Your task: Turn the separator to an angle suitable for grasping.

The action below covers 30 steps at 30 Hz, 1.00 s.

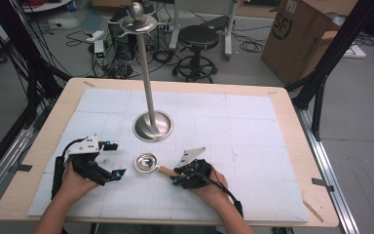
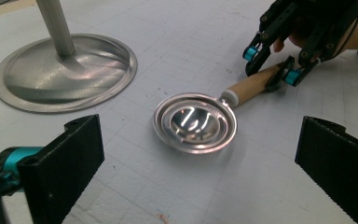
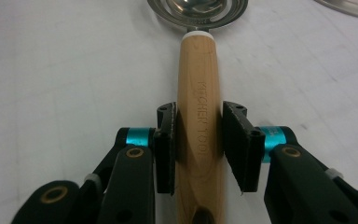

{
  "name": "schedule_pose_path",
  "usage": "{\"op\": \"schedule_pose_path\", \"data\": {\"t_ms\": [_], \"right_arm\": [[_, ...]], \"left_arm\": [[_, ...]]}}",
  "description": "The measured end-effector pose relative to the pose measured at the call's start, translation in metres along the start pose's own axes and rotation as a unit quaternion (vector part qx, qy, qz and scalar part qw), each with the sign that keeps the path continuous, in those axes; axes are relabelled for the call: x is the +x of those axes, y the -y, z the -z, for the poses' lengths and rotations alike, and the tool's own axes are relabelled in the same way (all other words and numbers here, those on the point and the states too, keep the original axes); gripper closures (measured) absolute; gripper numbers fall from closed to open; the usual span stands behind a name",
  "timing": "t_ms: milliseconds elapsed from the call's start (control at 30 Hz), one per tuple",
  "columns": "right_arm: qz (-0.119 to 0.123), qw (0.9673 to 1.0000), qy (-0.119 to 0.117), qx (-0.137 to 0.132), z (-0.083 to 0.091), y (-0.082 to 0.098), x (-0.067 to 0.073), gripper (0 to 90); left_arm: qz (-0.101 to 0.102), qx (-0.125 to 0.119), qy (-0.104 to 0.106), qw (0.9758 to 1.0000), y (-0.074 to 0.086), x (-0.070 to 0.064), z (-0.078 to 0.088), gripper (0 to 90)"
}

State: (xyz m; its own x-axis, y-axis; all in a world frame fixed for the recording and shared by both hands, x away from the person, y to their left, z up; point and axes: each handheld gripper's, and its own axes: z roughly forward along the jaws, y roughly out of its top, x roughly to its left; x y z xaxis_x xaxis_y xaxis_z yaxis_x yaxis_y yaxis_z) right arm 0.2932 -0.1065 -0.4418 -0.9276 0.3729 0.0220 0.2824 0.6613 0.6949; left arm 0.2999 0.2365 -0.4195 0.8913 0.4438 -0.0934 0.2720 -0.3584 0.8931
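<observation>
Wooden handle (image 3: 199, 121) is squeezed tight between the two black jaws of the right gripper (image 1: 181, 177), so the right gripper is closed on it. It belongs to a small shiny metal ladle (image 1: 147, 163), which lies on the white mat (image 1: 253, 141) near the front of the table (image 1: 68, 97), just in front of the round base of the tall metal stand (image 1: 152, 126). The bowl faces up. From the left gripper view, the ladle (image 2: 196, 122) sits between the two hands.

The left gripper (image 1: 111, 159) rests on the mat a little to the left of the ladle, with its jaws wide apart and nothing in them.

I think the job now is to lift the ladle and bring it to the stand, maybe to hang it on the hooks at the top (image 1: 137, 22). To do this well, keep the squeeze firm so the smooth handle does not slip or spin. Lift slowly and keep the bowl level. Stay away from the pole so the stand does not tip.

Letters on the handle read "KITCHEN TOOL", I think; one or two letters are hard to make out. A brown box (image 1: 304, 36) on the floor behind the table has "SF" on it
</observation>
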Motion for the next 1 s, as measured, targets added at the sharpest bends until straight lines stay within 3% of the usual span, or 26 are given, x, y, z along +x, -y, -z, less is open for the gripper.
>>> {"op": "schedule_pose_path", "data": {"t_ms": [167, 367, 633, 1000], "right_arm": [[-0.011, 0.9999, 0.001, -0.004, -0.003, -0.002, 0.002, 60.6], [-0.018, 0.9998, 0.009, 0.004, 0.011, 0.012, 0.005, 62.0], [0.000, 1.0000, -0.003, 0.003, 0.014, 0.014, 0.004, 67.2], [0.025, 0.9991, -0.026, -0.023, -0.021, -0.019, 0.011, 68.1]], "left_arm": [[-0.002, -0.003, 0.001, 1.0000, -0.001, -0.001, 0.001, 1.7], [0.006, -0.009, 0.002, 0.9999, 0.000, 0.002, -0.001, 1.7], [0.001, -0.007, 0.001, 1.0000, -0.001, 0.002, 0.001, 1.7], [0.000, 0.000, -0.001, 1.0000, 0.001, -0.001, 0.003, 1.7]]}}
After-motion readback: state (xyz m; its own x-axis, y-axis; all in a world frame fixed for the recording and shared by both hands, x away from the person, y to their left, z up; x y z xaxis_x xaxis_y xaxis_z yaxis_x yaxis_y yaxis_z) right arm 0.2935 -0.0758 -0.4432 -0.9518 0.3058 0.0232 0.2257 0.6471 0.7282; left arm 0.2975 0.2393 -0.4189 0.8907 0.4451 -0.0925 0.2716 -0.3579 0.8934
